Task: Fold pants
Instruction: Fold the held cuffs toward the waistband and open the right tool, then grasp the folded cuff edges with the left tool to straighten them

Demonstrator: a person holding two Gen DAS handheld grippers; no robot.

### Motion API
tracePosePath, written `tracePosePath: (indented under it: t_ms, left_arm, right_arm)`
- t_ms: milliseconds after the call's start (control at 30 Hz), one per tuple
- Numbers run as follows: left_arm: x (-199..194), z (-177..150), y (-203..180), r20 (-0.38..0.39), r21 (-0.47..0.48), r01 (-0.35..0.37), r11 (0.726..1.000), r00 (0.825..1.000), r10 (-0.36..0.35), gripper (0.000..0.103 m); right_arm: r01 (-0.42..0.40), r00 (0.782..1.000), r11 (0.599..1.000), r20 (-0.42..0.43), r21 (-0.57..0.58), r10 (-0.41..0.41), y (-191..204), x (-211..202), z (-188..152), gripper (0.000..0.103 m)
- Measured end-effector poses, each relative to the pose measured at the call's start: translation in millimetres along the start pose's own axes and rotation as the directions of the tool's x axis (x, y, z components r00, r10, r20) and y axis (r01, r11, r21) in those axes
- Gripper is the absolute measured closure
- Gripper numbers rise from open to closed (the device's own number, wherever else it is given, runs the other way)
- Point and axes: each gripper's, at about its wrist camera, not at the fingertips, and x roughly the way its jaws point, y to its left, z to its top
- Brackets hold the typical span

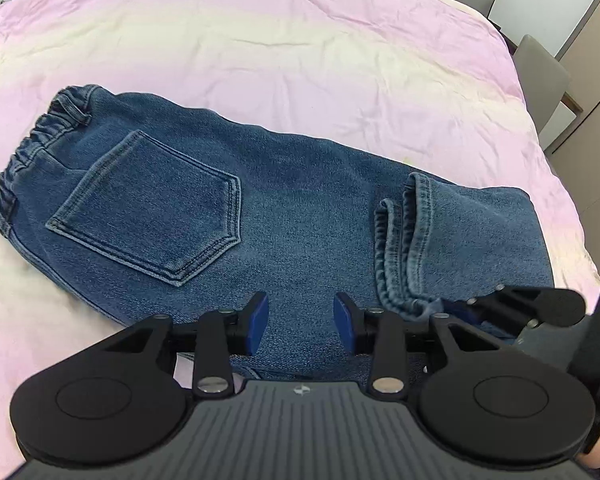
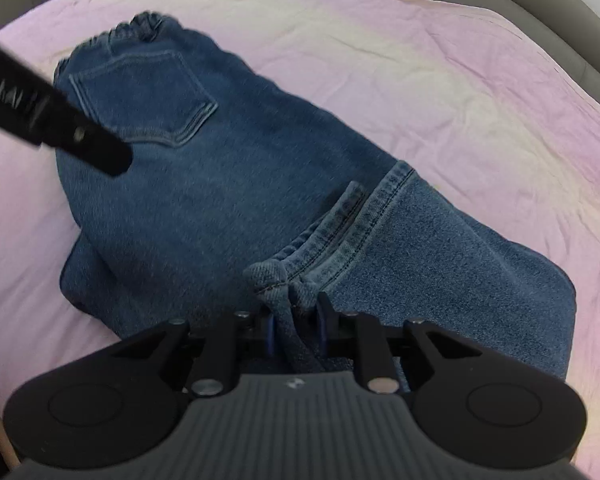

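Nearest in the right wrist view, the right tool (image 2: 294,330) is clenched on a bunch of denim at the hem (image 2: 320,240) end of the pants (image 2: 228,184), the cloth pinched between its blue pads at about 6 o'clock of the garment. In the left wrist view the left tool (image 1: 300,322) hangs released over the near edge of the pants (image 1: 260,216), its blue pads (image 1: 258,322) apart with nothing between them; whether they touch the fabric I cannot tell. The pants lie on the bed (image 1: 300,40), on a pink sheet, back side up. Judging from how they lie, the legs are already laid one on the other and the hem end is turned back over the thighs, so the lengthwise fold looks done and a crosswise fold is under way; the hems sit roughly midway, well short of the pocket (image 1: 152,208) and the waistband (image 1: 40,136) out toward 10 o'clock. What seems left is to carry the hems further or fold once more, then smooth the stack. Farther off there is only wrinkled sheet, and past the bed's far edge at 1 to 2 o'clock stand grey chairs (image 1: 540,68). Nothing lies on the pants; the left tool's black body crosses the right view at 9 o'clock and could get in the way.
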Motion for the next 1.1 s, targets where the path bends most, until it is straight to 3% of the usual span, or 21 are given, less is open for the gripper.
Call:
tracePosePath:
  t_ms: [167,300,367,500,633,767,900,933,967,1000,1100]
  left_arm:
    - [4,5,5,-0.004,-0.012,0.047,0.999,0.999,-0.047,0.059]
    - [6,10,-2,-0.005,-0.014,0.1,0.995,0.995,-0.1,0.059]
    - [8,12,-11,-0.009,-0.004,0.13,0.991,0.991,-0.13,0.059]
    - [19,15,-34,-0.014,0.02,0.187,0.982,0.982,-0.187,0.058]
    - [51,19,-54,-0.057,-0.036,0.258,0.965,0.964,-0.26,0.054]
    - [90,14,-62,-0.121,-0.121,0.27,0.955,0.951,-0.284,0.053]
    - [107,5,-66,-0.14,-0.153,0.253,0.955,0.951,-0.274,0.054]
    - [105,4,-69,-0.135,-0.144,0.247,0.958,0.955,-0.266,0.063]
    - [102,4,-71,-0.126,-0.126,0.217,0.968,0.964,-0.232,0.082]
    - [98,4,-73,-0.119,-0.105,0.189,0.976,0.972,-0.201,0.091]
    - [79,3,-71,-0.084,-0.101,0.201,0.974,0.974,-0.209,0.096]
  right_arm:
    - [-0.053,0.998,0.998,0.012,-0.017,0.054,-3,-8,-3,0.069]
    - [-0.157,0.987,0.985,0.028,0.064,0.156,-27,-32,-5,0.051]
    - [-0.192,0.981,0.976,0.05,0.099,0.188,-40,-47,-9,0.047]
    - [-0.147,0.988,0.98,0.077,0.137,0.138,-72,-62,-17,0.047]
    - [-0.038,0.998,0.973,0.054,0.228,0.026,-115,-67,-30,0.049]
    - [0.002,0.999,0.949,0.038,0.315,-0.014,-149,-66,-50,0.061]
    - [0.011,1.0,0.937,0.017,0.348,-0.018,-165,-61,-69,0.075]
    - [0.006,1.0,0.934,0.019,0.358,-0.013,-169,-60,-73,0.076]
    - [0.001,1.0,0.931,0.024,0.364,-0.01,-171,-59,-76,0.078]
    - [-0.005,0.999,0.929,0.032,0.37,-0.008,-174,-58,-77,0.078]
    - [-0.014,0.998,0.929,0.064,0.371,-0.01,-185,-59,-74,0.08]
